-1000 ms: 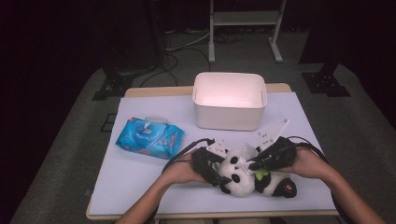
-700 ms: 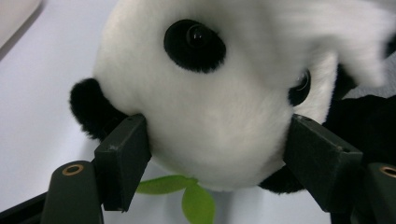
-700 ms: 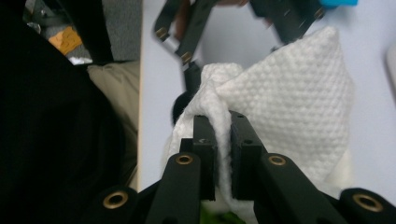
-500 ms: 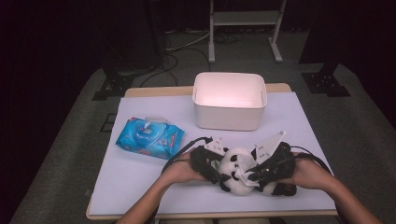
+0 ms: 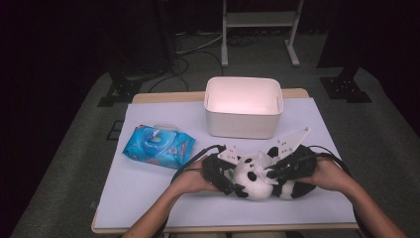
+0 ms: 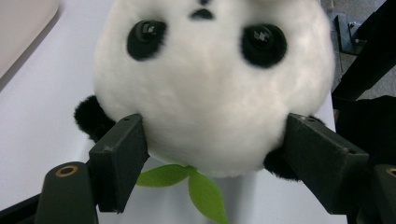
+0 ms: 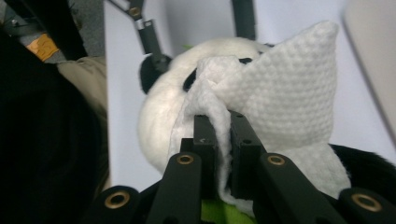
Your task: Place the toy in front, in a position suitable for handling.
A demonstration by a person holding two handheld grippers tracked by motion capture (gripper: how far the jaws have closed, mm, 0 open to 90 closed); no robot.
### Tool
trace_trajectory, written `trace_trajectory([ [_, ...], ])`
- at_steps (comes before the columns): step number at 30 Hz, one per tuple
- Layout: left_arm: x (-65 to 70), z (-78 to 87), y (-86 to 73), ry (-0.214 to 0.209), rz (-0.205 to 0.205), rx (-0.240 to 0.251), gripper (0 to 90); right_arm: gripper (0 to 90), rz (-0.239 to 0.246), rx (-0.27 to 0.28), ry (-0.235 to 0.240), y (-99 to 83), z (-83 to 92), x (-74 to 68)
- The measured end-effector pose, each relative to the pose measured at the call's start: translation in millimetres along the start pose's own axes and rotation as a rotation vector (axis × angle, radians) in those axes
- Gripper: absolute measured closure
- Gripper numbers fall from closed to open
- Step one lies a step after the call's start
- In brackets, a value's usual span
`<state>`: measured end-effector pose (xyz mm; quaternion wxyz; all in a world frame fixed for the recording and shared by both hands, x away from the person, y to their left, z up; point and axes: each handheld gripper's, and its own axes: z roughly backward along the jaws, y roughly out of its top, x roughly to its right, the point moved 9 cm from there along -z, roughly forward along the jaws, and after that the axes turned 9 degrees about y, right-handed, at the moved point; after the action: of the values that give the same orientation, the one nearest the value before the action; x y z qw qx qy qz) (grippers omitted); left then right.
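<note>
While the blue wipes pack (image 5: 158, 147) lies near the table's (image 5: 148, 198) left edge, the left tongs (image 6: 215, 140) clamp the toy panda's (image 5: 260, 178) head by the front edge. Right tongs (image 7: 223, 140), clenched on a white wipe (image 7: 280, 93), press it to the panda. A white bin (image 5: 243, 106) sits at the back edge.

In the high view the white wipe (image 5: 262, 161) and both hands cover much of the panda toy (image 5: 255, 181), near the table's front edge. The left gripper view cuts its ears off at the top, and the wet-wipe pack's (image 5: 158, 146) print is too small to read
</note>
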<state>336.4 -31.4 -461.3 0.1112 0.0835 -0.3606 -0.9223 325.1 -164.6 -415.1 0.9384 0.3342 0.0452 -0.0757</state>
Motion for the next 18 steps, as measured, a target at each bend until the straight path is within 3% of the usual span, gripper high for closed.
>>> trace_trajectory([
  [8,-6.6,-3.5,1.7,0.007,0.038,0.019,23.6,82.9,-0.010,-0.012,-0.013,6.4,1.6,19.2],
  [15,-8.3,-5.2,3.5,0.017,0.038,0.012,27.1,82.8,0.031,-0.085,-0.056,16.1,-1.3,12.7],
  [18,-7.6,-5.9,5.9,0.015,0.045,0.020,27.1,82.8,0.047,-0.068,-0.055,22.3,-1.6,6.0],
])
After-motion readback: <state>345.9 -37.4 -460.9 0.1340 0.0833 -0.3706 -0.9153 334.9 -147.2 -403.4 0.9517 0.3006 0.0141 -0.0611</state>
